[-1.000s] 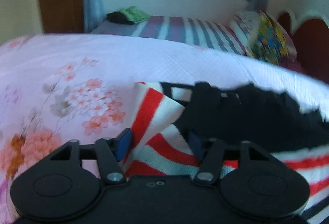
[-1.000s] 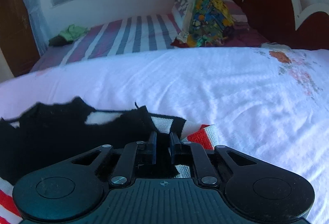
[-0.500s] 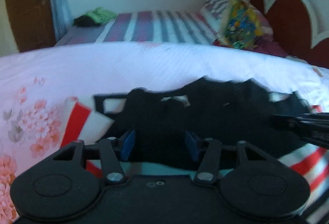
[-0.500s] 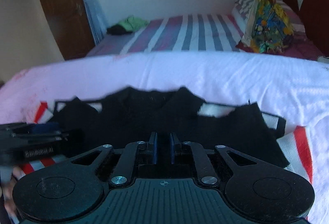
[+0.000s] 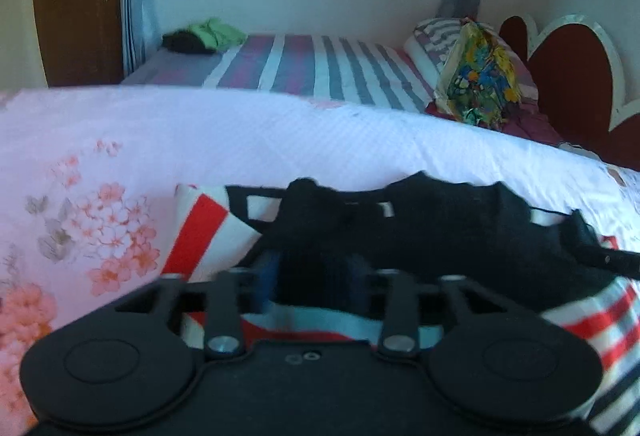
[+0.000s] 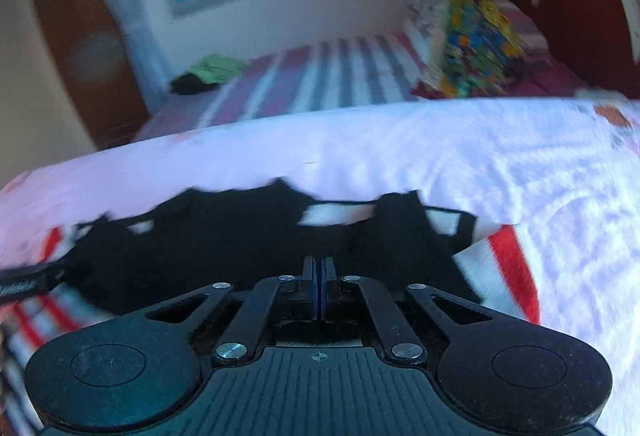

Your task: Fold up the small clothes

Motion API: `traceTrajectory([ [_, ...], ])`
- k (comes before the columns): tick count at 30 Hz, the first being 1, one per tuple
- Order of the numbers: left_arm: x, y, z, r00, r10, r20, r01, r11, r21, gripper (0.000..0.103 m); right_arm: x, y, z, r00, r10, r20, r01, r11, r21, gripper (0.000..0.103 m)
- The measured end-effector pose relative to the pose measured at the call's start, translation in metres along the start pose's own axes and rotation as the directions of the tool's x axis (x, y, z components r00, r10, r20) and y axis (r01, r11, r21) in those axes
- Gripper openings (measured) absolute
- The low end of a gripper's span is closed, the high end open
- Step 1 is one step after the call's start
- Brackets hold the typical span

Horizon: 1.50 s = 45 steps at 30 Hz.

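Seeing my left claw (image 5: 312, 276) half spread, jaws just widening around the black-topped red and white striped knit garment (image 5: 420, 232) on the pink floral bedspread (image 5: 120, 164); right claw (image 6: 319, 276) clenched, empty.

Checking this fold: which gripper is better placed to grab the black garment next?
Probably left: the left gripper stands open astride the black garment; the right gripper looks shut.
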<state>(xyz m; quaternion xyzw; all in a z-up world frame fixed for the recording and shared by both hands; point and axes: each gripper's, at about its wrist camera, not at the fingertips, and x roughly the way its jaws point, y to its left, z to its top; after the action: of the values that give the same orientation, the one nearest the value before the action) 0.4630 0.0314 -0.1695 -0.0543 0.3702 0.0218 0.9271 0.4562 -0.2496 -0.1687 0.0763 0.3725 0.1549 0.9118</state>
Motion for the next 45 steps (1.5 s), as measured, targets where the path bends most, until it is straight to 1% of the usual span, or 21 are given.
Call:
traceTrajectory([
  [1,-0.014,-0.007,-0.003,0.999,-0.006,0.035,0.005,1.000,0.020,0.075,-0.009,0.008,-0.005,1.000,0.016,0.005,-0.016,1.000,-0.025,0.000],
  [2,-0.026,-0.014,-0.005,0.998,-0.021,0.064,0.017,0.999,0.050,0.085,-0.014,0.018,-0.010,0.999,0.034,0.011,-0.034,0.998,-0.049,0.000],
  [6,-0.040,-0.047,-0.023,0.997,-0.060,0.047,0.051,0.982,0.180,0.082,-0.016,0.055,-0.037,1.000,0.025,-0.016,-0.028,0.983,-0.183,0.000],
  [8,-0.035,-0.048,-0.041,1.000,-0.010,0.021,0.006,0.976,0.217,0.075,-0.007,0.065,-0.053,0.999,-0.029,-0.019,0.023,0.963,-0.267,0.000],
  [9,-0.034,-0.042,-0.049,1.000,0.011,0.021,-0.015,0.979,0.202,0.076,-0.006,0.066,-0.059,0.998,-0.058,0.000,0.056,0.950,-0.307,0.000],
  [10,-0.033,-0.030,-0.054,1.000,0.019,0.023,-0.023,0.987,0.160,0.082,-0.005,0.061,-0.062,0.995,-0.096,0.010,0.094,0.942,-0.321,0.000],
  [13,-0.035,0.002,-0.055,1.000,0.018,0.013,-0.018,0.999,0.038,0.085,-0.005,0.030,-0.062,0.985,-0.173,0.000,0.167,0.955,-0.245,0.000],
  [16,-0.052,0.000,-0.050,1.000,0.019,0.016,-0.020,1.000,0.023,0.077,-0.023,0.024,-0.058,0.993,-0.116,-0.010,0.113,0.981,-0.157,0.000],
  [20,-0.053,-0.013,-0.058,0.999,0.030,0.015,-0.032,0.996,0.081,0.081,-0.031,0.050,-0.057,0.999,-0.038,0.017,0.040,0.984,-0.176,0.000],
  [23,-0.043,-0.009,-0.062,0.999,0.045,0.008,-0.046,0.997,0.061,0.088,-0.013,0.068,-0.061,0.999,-0.053,-0.005,0.051,0.979,-0.199,0.000],
  [24,-0.043,-0.006,-0.063,0.999,0.039,0.000,-0.038,0.998,0.048,0.088,-0.004,0.070,-0.066,0.997,-0.073,-0.024,0.065,0.971,-0.228,0.000],
  [25,-0.043,-0.004,-0.062,0.999,0.034,-0.008,-0.034,0.998,0.045,0.088,-0.005,0.072,-0.069,0.997,-0.081,-0.005,0.077,0.964,-0.254,0.000],
  [27,-0.051,-0.004,-0.057,0.999,0.046,-0.018,-0.045,0.998,0.052,0.085,-0.009,0.075,-0.062,0.995,-0.091,-0.029,0.081,0.964,-0.254,0.000],
  [28,-0.056,-0.003,-0.057,0.999,0.049,-0.014,-0.048,0.997,0.052,0.081,-0.015,0.074,-0.058,0.997,-0.078,-0.023,0.070,0.970,-0.233,0.000],
  [31,-0.061,0.003,-0.063,0.995,0.095,-0.007,-0.094,0.993,0.066,0.086,-0.028,0.074,-0.057,1.000,-0.019,0.015,0.021,0.983,-0.182,0.000],
  [34,-0.055,0.012,-0.070,0.996,0.084,-0.019,-0.083,0.995,0.052,0.086,-0.011,0.078,-0.077,0.993,-0.050,-0.103,0.025,0.971,-0.238,0.000],
  [35,-0.056,0.011,-0.068,0.996,0.089,-0.026,-0.087,0.995,0.051,0.086,-0.013,0.078,-0.081,0.996,-0.050,-0.074,0.029,0.967,-0.254,0.000],
  [38,-0.069,0.011,-0.064,0.995,0.095,-0.030,-0.095,0.995,0.020,0.081,-0.024,0.077,-0.076,0.995,-0.054,-0.086,0.034,0.976,-0.213,0.000],
  [40,-0.077,0.014,-0.069,0.995,0.095,-0.022,-0.094,0.995,0.036,0.082,-0.037,0.075,-0.079,0.998,-0.034,-0.054,0.021,0.977,-0.212,0.000],
  [43,-0.068,0.023,-0.084,0.991,0.118,-0.056,-0.115,0.992,0.042,0.087,-0.031,0.070,-0.095,0.993,-0.080,-0.086,0.056,0.967,-0.249,0.000],
  [45,-0.068,0.030,-0.086,0.993,0.099,-0.069,-0.101,0.995,-0.018,0.088,-0.036,0.066,-0.095,0.995,-0.069,-0.076,0.050,0.972,-0.231,0.000],
])
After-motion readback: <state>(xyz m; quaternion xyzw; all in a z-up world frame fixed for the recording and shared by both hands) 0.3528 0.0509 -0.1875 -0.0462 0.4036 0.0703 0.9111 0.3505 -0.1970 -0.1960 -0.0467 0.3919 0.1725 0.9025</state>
